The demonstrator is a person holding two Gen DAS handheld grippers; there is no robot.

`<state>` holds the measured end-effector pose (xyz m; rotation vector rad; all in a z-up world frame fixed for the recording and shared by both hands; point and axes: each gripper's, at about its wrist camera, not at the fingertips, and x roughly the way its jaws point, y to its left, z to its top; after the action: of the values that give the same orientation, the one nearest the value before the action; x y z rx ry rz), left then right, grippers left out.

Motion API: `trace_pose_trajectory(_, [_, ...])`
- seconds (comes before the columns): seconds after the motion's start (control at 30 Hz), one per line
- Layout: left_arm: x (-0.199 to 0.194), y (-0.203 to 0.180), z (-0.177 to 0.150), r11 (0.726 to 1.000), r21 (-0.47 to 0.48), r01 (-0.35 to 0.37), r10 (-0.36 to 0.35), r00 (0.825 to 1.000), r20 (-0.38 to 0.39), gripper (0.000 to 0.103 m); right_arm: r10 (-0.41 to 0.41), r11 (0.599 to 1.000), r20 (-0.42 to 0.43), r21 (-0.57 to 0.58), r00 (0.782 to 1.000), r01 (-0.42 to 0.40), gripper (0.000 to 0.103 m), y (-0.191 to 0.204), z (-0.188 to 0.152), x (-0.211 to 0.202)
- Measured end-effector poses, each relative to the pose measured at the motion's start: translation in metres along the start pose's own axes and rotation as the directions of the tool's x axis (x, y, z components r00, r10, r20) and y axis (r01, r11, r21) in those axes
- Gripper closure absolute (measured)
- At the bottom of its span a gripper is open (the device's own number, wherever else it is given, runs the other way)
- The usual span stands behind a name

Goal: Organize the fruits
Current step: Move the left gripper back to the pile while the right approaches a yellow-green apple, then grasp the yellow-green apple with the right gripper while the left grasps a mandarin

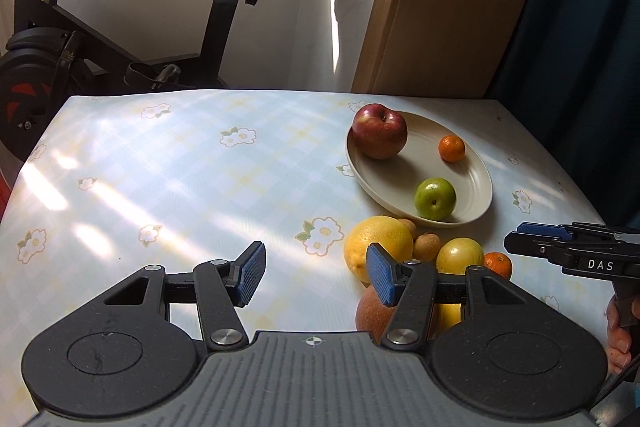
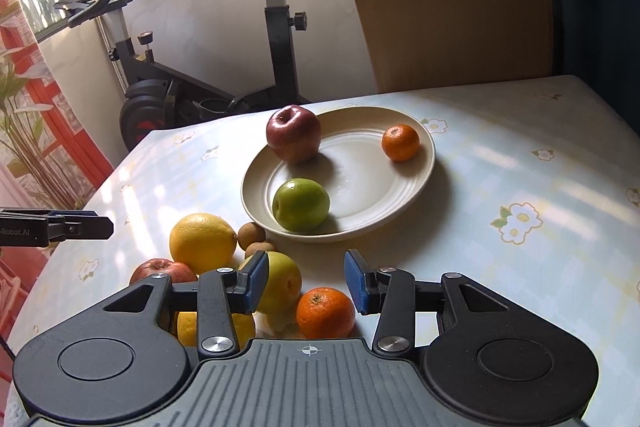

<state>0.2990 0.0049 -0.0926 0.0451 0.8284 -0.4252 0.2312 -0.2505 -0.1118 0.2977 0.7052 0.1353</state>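
Right gripper [image 2: 304, 281] half open, empty, above mandarin [image 2: 325, 311]; left gripper [image 1: 316, 273] open, empty; bumped pile beside plate [image 2: 400, 223] may roll off table

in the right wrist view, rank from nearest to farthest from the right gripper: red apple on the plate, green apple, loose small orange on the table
1. Loose small orange, on the table just ahead of the right gripper.
2. Green apple, at the plate's near rim.
3. Red apple, at the plate's far left edge.
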Motion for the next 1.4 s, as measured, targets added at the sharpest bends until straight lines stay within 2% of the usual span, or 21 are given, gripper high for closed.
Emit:
trace_pose_trajectory(0.4, [-0.012,-0.012,-0.025,1.0,0.006,0.02,-0.02,1.0,-0.014,0.045,0.019,0.998,-0.022,-0.054,1.0,-0.02,0.063,0.011,-0.016,-0.017])
trace_pose_trajectory(0.67, [-0.016,-0.027,-0.046,0.999,0.048,-0.002,0.003,1.0,-0.018,0.045,0.026,0.993,-0.056,-0.116,0.998,-0.032,0.06,0.019,-0.028,-0.022])
trace_pose_trajectory(0.9, [-0.017,-0.03,-0.054,1.0,0.003,0.001,-0.001,1.0,-0.01,0.045,0.033,0.992,-0.097,-0.117,0.995,-0.044,0.059,0.018,-0.036,-0.019])
trace_pose_trajectory(1.07, [-0.015,-0.036,-0.06,1.0,0.03,-0.01,0.01,1.0,-0.022,0.045,0.036,0.993,-0.123,-0.108,0.992,-0.05,0.059,0.015,-0.04,-0.014])
trace_pose_trajectory(1.4, [-0.005,-0.038,-0.065,1.0,0.022,0.02,-0.018,0.997,-0.075,0.045,0.047,0.992,-0.159,-0.106,0.986,-0.064,0.059,0.014,-0.043,-0.006])
